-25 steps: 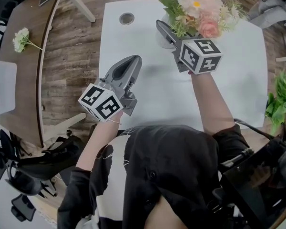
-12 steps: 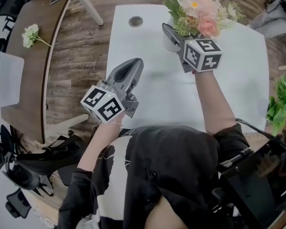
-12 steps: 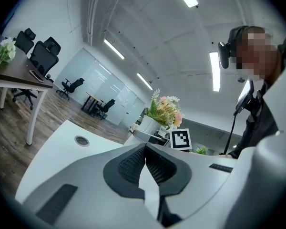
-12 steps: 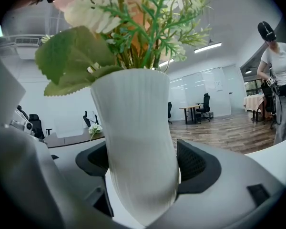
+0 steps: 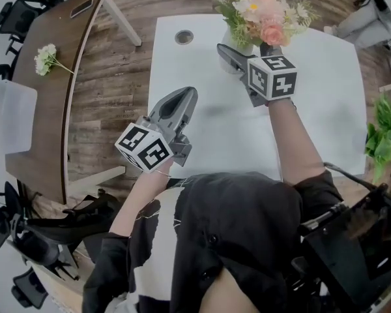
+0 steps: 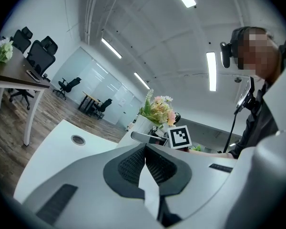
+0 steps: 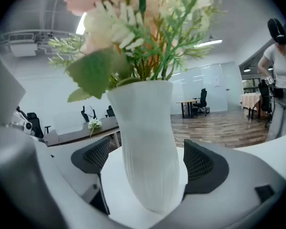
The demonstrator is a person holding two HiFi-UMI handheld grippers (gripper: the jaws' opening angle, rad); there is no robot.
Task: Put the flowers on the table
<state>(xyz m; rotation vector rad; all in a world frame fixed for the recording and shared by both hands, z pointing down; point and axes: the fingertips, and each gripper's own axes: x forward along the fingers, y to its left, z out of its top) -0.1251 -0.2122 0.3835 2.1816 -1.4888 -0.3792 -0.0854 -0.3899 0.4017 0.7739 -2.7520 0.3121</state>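
A bouquet of pink and white flowers [image 5: 264, 12] stands upright in a white ribbed vase [image 7: 148, 147] at the far side of the white table [image 5: 208, 129]. My right gripper [image 5: 244, 51] straddles the vase low down. Its jaws are opening, and both pads [image 7: 200, 163] stand off the vase's sides with a gap showing. The vase's foot rests on the tabletop between them. My left gripper [image 5: 179, 103] hovers over the table's near left edge, shut with nothing in it; its pads [image 6: 133, 161] meet.
A round cable hole [image 5: 184, 37] is in the table's far left corner. To the left stands a brown curved desk [image 5: 58, 109] with a small white flower sprig [image 5: 47, 57] on it. A green plant [image 5: 381, 135] sits at the right. A person [image 7: 281, 80] stands farther off.
The right gripper and the vase sit slightly farther up the table than a second ago. The left gripper has barely moved. The head view has shifted a little.
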